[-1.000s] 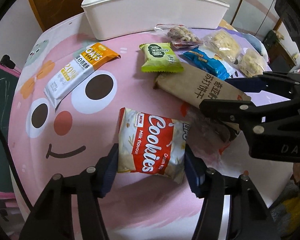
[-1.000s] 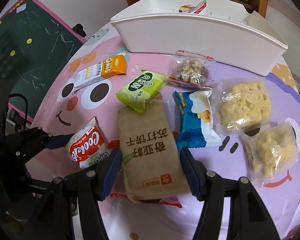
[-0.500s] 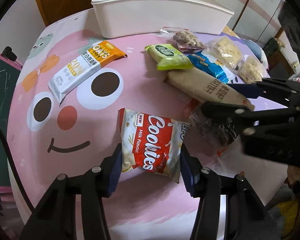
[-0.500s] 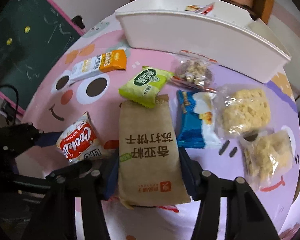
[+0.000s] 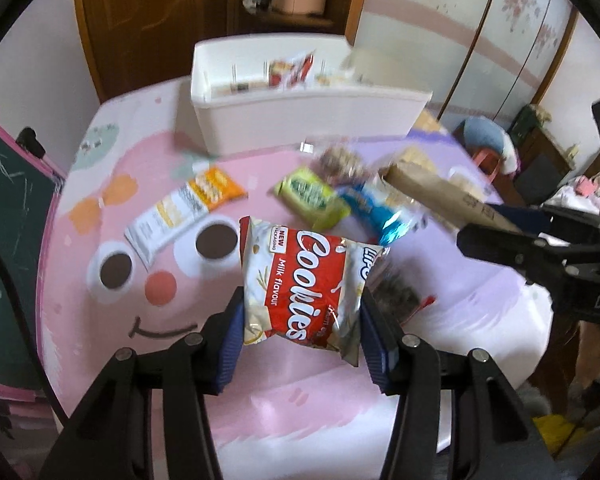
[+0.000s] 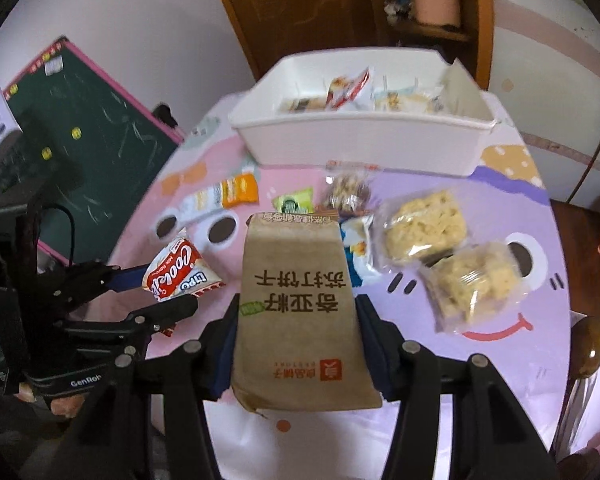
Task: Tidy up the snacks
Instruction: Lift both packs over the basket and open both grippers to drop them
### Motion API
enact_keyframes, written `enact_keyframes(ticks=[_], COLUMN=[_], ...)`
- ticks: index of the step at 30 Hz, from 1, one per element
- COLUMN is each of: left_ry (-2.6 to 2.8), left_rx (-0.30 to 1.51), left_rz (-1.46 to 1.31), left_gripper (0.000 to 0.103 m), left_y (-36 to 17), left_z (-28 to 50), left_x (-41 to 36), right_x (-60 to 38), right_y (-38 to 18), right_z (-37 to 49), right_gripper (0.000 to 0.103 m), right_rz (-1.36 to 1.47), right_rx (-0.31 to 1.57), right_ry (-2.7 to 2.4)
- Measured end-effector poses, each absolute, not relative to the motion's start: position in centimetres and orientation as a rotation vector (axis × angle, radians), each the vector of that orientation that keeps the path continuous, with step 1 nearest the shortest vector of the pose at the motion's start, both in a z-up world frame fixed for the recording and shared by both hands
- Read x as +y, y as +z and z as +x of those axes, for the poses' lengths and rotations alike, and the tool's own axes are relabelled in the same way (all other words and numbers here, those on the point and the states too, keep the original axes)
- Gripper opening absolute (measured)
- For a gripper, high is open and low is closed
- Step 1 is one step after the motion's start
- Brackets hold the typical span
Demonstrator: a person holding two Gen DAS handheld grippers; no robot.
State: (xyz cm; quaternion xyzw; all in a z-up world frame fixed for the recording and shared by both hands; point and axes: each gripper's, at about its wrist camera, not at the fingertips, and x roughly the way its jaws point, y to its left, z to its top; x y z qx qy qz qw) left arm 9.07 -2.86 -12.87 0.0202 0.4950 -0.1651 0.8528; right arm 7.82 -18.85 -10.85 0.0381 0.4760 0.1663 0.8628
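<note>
Left wrist view: the left gripper (image 5: pixel 302 322) clamps the cookies pack (image 5: pixel 304 284) between its blue pads, lifted off the table, nearer the camera than the white bin (image 5: pixel 300 120).
Right wrist view: the right gripper (image 6: pixel 296 344) pinches the brown cracker bag (image 6: pixel 300 304) by both long edges, raised above the pink tablecloth (image 6: pixel 400 432), short of the white bin (image 6: pixel 360 142), with loose snacks lying between.

The snacks inside the white bin (image 5: pixel 300 108) are smeared by blur, unreadable. The brown cracker pack (image 6: pixel 300 304) covers most of the blue packet (image 6: pixel 358 248) and green packet (image 6: pixel 294 202). A crinkly wrapper (image 5: pixel 396 300), perhaps clear, lies half hidden behind the cookies bag (image 5: pixel 304 284).
</note>
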Motion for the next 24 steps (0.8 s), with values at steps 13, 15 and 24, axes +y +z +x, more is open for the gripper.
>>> enact_keyframes(ticks=[13,15,24], left_ry=[-0.354,-0.34,-0.267], left_rx=[0.84,0.827,0.76], left_rz=[0.029,0.042,0.077], left_gripper=[0.051,0.051,0.051], left_y=[-2.0,-0.8,5.0], left_z=[10.9,11.6,17.8], left_x=[-2.9,-3.0,-3.6], right_x=[-18.3,-18.5,-20.6], right_y=[-5.2,-4.1,3.1], right_z=[8.4,8.9,13.5], right_gripper=[0.053,0.053,0.054], right_rz=[0.061,0.045,-0.013], right_rx=[0.876,0.854,0.693], right_ry=[0.346,0.33,0.238])
